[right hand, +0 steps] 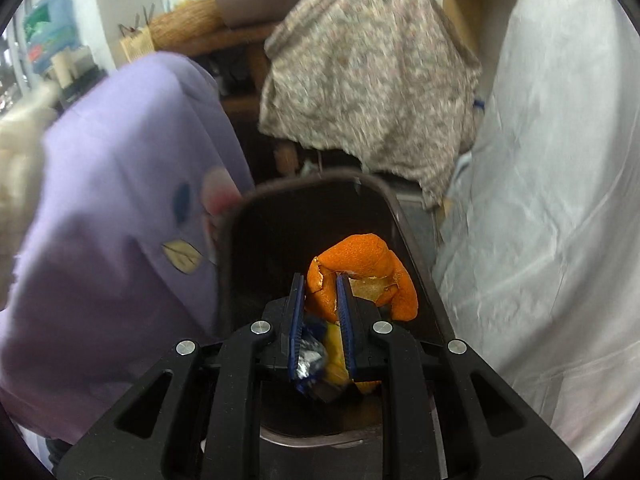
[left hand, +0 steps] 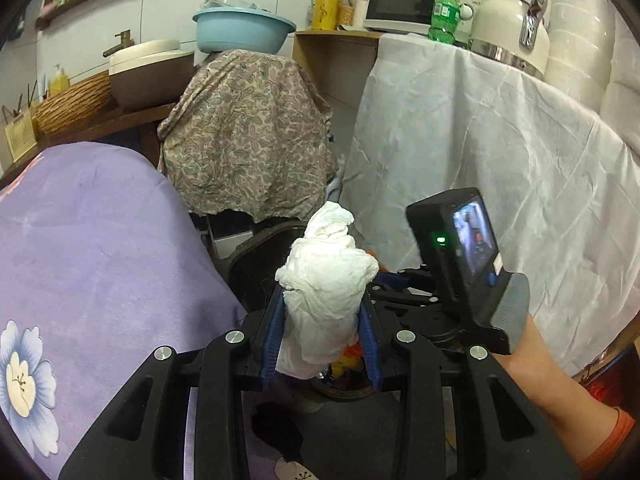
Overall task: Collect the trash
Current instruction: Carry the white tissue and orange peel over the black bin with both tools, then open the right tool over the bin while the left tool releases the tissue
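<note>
Right wrist view: the right gripper (right hand: 322, 300), clamped on orange peel (right hand: 360, 268), hangs directly over the dark bin (right hand: 240, 240); the left gripper (left hand: 323, 320), pinching a tissue wad (left hand: 326, 276), sits just beside it.

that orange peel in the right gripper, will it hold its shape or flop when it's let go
The orange peel likely keeps its curl: it arches up stiffly beyond the right gripper. It looks thin and hollow, so probably light. Its torn edges suggest it could break apart if squeezed harder.
</note>
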### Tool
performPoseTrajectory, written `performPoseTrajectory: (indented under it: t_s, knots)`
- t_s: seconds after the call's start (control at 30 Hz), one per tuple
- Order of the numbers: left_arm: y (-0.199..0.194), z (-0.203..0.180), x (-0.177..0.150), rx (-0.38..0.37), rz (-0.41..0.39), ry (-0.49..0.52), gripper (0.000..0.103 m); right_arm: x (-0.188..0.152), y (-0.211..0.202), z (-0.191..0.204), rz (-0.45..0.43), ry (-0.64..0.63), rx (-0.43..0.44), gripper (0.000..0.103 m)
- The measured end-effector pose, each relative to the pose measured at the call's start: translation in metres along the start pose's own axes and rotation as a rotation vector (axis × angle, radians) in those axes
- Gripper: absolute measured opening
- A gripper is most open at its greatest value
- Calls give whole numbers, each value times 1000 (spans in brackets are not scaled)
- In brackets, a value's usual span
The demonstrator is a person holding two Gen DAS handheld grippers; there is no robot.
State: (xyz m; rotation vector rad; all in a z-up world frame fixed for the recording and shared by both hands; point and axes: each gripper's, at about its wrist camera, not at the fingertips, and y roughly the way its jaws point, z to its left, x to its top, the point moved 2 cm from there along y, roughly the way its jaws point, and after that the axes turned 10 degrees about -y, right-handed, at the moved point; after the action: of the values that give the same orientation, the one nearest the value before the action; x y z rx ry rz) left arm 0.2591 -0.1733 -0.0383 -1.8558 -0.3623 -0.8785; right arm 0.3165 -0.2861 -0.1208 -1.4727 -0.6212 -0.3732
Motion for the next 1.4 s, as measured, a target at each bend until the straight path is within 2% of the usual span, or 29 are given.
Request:
performPoseTrajectory:
  t_s: [0.3, 0.63, 0.7, 0.77, 0.8, 1.0, 1.23, 1.4]
  knots:
    - [26, -5, -25, -2, 83, -1, 34, -24, 69, -9, 166, 55, 50, 18]
    - [35, -1, -31, 9, 108, -8, 34, -42, 118, -4, 301, 48, 58, 19]
    - [38, -1, -31, 11, 114, -11, 34, -45, 119, -4, 306, 59, 55, 26]
    - [40, 0, -31, 11, 121, -16, 34, -43, 118, -4, 297, 57, 46, 39]
    - [41, 0, -32, 10, 124, -19, 34, -42, 117, -4, 292, 55, 40, 41]
    - [47, -1, -33, 4, 143, -13, 34, -38, 104, -2, 259, 7, 26, 41]
    - [72, 0, -30, -2, 178, -18, 34, -39, 69, -5, 212, -56, -59, 41]
    - [96, 4, -30, -20, 200, -58, 34, -44, 44, -15, 185, -62, -110, 42]
